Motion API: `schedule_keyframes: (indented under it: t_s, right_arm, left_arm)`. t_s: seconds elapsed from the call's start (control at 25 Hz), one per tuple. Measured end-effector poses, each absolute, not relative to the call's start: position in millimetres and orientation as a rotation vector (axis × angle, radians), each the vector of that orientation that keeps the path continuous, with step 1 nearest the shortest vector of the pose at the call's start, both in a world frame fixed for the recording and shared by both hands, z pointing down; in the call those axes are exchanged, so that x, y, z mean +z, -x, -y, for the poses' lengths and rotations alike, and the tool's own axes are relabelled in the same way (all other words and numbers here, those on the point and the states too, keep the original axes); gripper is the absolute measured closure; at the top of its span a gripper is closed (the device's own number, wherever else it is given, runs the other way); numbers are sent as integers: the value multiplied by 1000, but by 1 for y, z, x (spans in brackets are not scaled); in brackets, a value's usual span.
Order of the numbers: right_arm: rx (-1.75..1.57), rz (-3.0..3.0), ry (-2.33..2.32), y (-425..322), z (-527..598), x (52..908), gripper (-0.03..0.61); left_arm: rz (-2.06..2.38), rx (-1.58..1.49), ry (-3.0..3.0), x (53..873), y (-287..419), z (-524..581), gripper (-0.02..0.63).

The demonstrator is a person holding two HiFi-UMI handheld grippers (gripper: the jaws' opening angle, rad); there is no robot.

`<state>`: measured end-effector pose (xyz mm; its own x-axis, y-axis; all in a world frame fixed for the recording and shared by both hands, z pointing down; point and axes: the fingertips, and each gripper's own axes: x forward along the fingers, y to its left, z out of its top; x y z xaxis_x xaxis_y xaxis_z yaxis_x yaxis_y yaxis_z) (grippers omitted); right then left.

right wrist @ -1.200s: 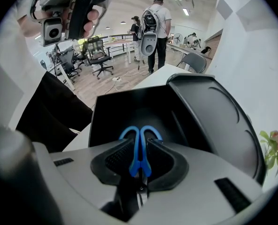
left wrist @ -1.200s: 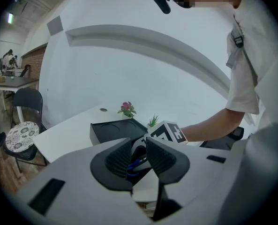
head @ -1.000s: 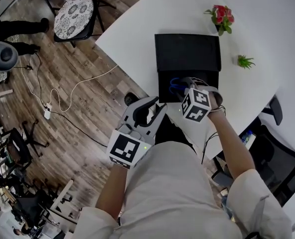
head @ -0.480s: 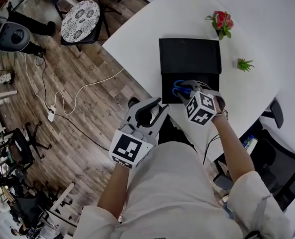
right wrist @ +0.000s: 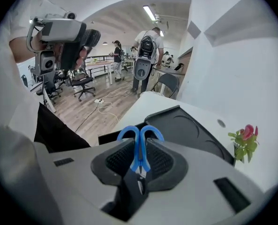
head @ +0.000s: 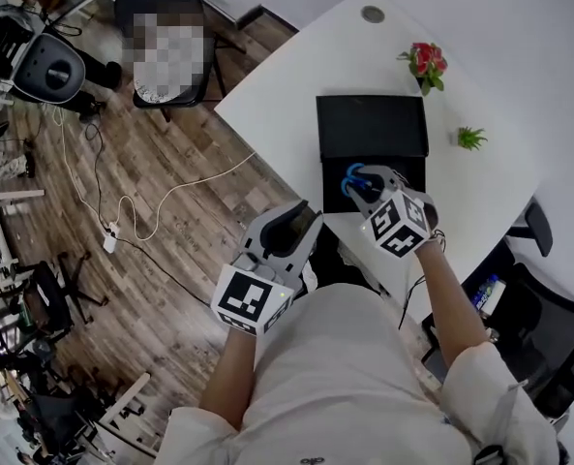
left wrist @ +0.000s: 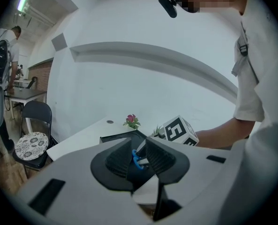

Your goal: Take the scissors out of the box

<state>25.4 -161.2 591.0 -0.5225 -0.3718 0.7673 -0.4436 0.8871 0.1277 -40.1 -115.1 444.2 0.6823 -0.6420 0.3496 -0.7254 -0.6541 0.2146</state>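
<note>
Right gripper [right wrist: 139, 146]: held in the person's right hand, tilted downward over the near half of the box. Its jaws are closing, and the ribbed pads already press on the scissors from both sides.
Scissors [right wrist: 139, 134]: blue-handled, clamped between the right gripper's pads. The two handle loops stick out past the jaw tips, and the blades run back toward the gripper body.
Scissors, place: in the head view the blue loops [head: 352, 176] sit over the near compartment of the box. Cannot tell whether the blades are fully clear of its rim.
Box [head: 371, 124]: black, lying open on the white table [head: 287, 76]. The flat lid is on the far side and the base is toward the person.
Left gripper [head: 288, 229]: held off the table's near edge, over the wood floor, apart from the box. In its own view the jaws stand a little apart with nothing between them. The blue loops show only in the distance through the gap.
Marker cubes: one on each gripper, right [head: 399, 225] and left [head: 251, 298].
Table, other items: red flowers [head: 427, 54] just beyond the box's far right corner, and a small green plant [head: 471, 139] to the right of the box.
Floor: a white cable [head: 141, 201] trails across the boards.
</note>
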Motion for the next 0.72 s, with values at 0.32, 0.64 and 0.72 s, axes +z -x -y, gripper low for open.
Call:
schedule_keyframes:
  t_s: [0.32,0.64,0.72]
  right_arm:
    - [106,2227,-683,-23,161,566,491]
    - [114,2282,-779,-25,167,533,489]
    - [138,2309,-804,-25,167,520,488]
  left_arm:
    - [1108,339,-2574,435,51,107,511]
    - [1123,312,-2595,426,55,104,511]
    - [1126,304,-2603,423,54,105,511]
